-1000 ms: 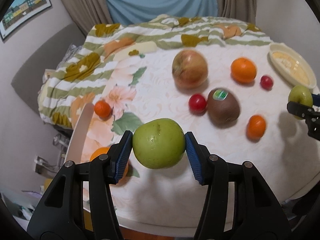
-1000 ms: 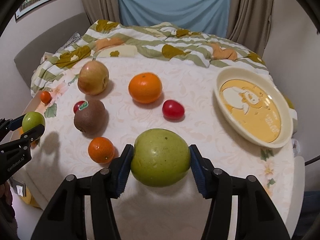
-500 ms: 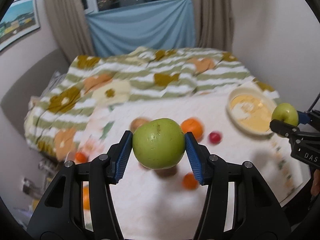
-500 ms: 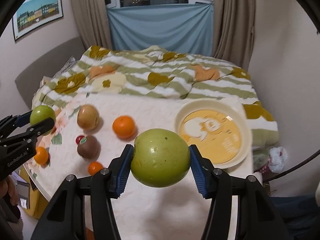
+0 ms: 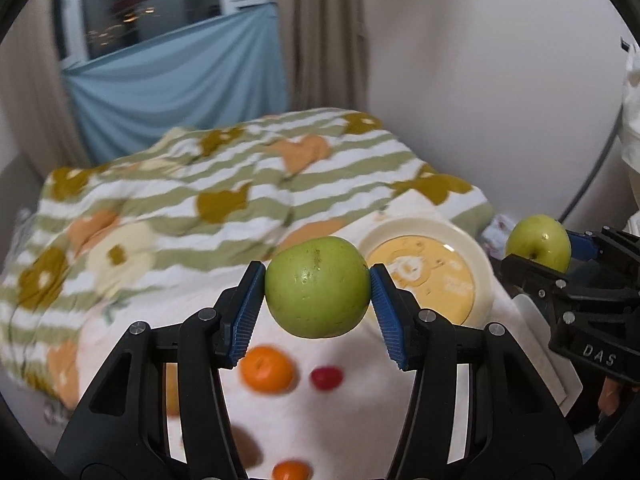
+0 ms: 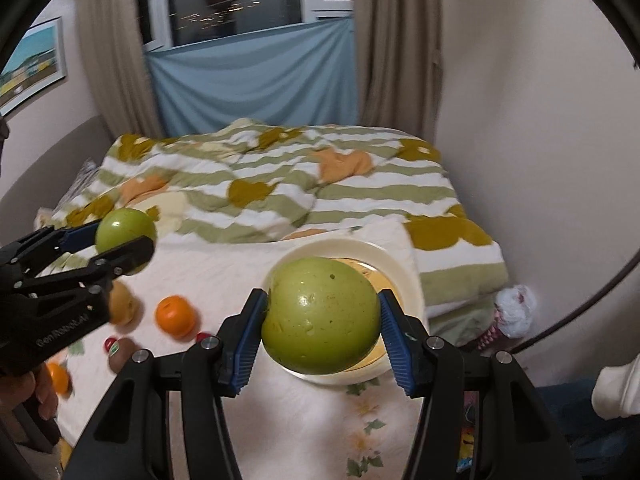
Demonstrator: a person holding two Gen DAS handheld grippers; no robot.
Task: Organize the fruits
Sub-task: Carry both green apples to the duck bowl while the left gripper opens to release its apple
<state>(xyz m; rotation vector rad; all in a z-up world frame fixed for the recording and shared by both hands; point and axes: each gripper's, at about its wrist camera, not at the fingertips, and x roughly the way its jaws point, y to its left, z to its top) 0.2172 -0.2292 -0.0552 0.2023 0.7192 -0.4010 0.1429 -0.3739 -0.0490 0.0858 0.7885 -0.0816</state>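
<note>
My left gripper is shut on a green apple and holds it high above the table. My right gripper is shut on a second, larger green apple, held above the cream and yellow plate. The plate also shows in the left wrist view, ahead and to the right. The right gripper with its apple shows at the right of the left wrist view. The left gripper with its apple shows at the left of the right wrist view.
On the white flowered tablecloth lie an orange, a kiwi, a red-yellow apple, small red fruits and small tangerines. A striped green quilt lies behind the table. A wall stands at the right.
Both grippers have risen well above the table with their apples and swung right toward the plate. The fruit on the table now looks smaller and lower in both views.
</note>
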